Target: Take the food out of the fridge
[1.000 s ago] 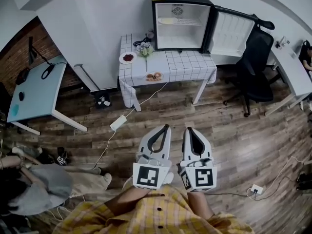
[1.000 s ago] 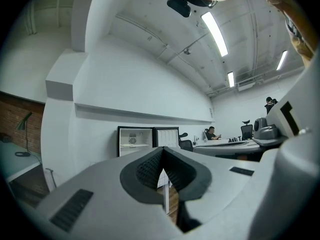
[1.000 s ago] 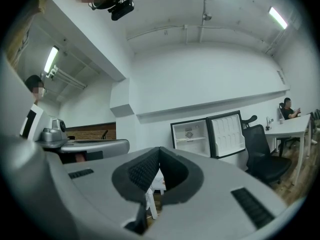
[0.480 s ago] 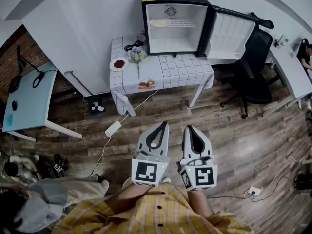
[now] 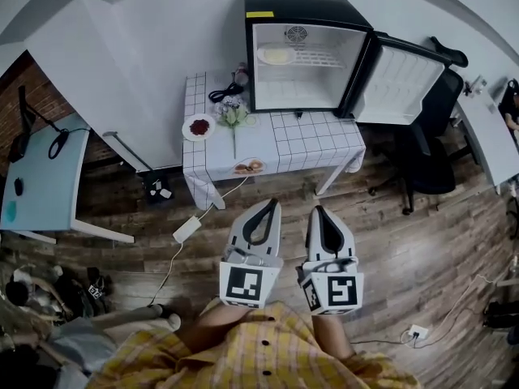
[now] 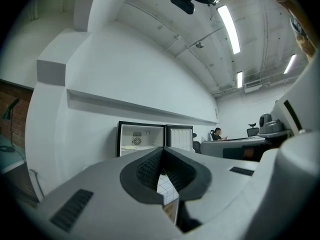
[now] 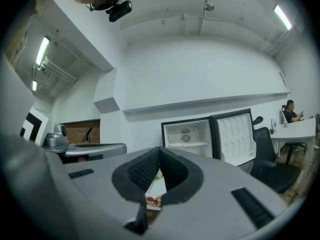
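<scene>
A small black fridge [image 5: 306, 49] stands open on a table with a white checked cloth [image 5: 312, 140], its door [image 5: 401, 75] swung to the right. On its upper shelf lies a pale plate of food [image 5: 276, 54]. Two more plates sit on the cloth: one with dark red food [image 5: 199, 126] at the left, one with brown pieces [image 5: 250, 167] at the front edge. My left gripper [image 5: 271, 207] and right gripper [image 5: 317, 212] are held side by side over the wood floor, short of the table, both shut and empty. The fridge [image 6: 141, 139] [image 7: 186, 134] shows far ahead in both gripper views.
A black office chair [image 5: 431, 148] stands right of the table under the open door. A white power adapter [image 5: 186, 228] with its cable lies on the floor left of my grippers. A blue-topped desk [image 5: 40, 181] is at the left, a white desk [image 5: 495, 132] at the right. Flowers [image 5: 234, 115] lie on the cloth.
I have walked toward the table: the fridge and table have grown larger and come nearer in the head view. Both grippers stay shut, side by side in front of me.
</scene>
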Tool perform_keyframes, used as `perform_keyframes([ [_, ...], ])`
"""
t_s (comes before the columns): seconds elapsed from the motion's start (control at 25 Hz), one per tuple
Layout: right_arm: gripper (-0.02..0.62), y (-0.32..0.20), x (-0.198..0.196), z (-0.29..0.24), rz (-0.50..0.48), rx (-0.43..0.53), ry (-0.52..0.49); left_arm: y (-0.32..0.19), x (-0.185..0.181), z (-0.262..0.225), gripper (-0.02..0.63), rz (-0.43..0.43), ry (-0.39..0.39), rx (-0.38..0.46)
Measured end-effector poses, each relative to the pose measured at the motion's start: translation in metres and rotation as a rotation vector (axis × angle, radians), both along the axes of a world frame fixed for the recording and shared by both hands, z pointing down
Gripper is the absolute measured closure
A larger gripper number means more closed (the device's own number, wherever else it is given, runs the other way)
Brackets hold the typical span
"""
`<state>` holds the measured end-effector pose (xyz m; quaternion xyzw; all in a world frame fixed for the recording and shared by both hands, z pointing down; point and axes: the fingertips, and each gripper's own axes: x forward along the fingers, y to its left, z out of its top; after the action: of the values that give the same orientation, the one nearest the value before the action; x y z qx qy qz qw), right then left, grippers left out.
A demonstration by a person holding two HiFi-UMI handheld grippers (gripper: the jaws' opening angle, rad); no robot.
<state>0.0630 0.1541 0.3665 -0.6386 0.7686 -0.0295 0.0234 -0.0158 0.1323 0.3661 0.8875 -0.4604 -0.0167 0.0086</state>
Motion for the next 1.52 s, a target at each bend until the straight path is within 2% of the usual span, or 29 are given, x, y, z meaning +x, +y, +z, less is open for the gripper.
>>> perform_keyframes([
  [0.4, 0.589, -0.094, -0.021, -0.004, 0.016, -0.018, 0.009, -0.092, -0.021, 0.004, 0.598, 0.016, 0.018, -0.036],
  [0.92, 0.589, -0.153, -0.041, -0.002, 0.010, -0.057, 0.041, -0.149, -0.044, 0.014, 0.598, 0.000, 0.065, -0.104],
  [1.12, 0.589, -0.175, -0.038, -0.004, -0.004, -0.044, 0.047, -0.166, -0.040, 0.015, 0.598, -0.016, 0.061, -0.108],
  [1.52, 0.589, -0.245, -0.014, -0.007, -0.057, -0.007, 0.053, -0.234, -0.016, 0.006, 0.598, -0.076, 0.048, -0.053],
])
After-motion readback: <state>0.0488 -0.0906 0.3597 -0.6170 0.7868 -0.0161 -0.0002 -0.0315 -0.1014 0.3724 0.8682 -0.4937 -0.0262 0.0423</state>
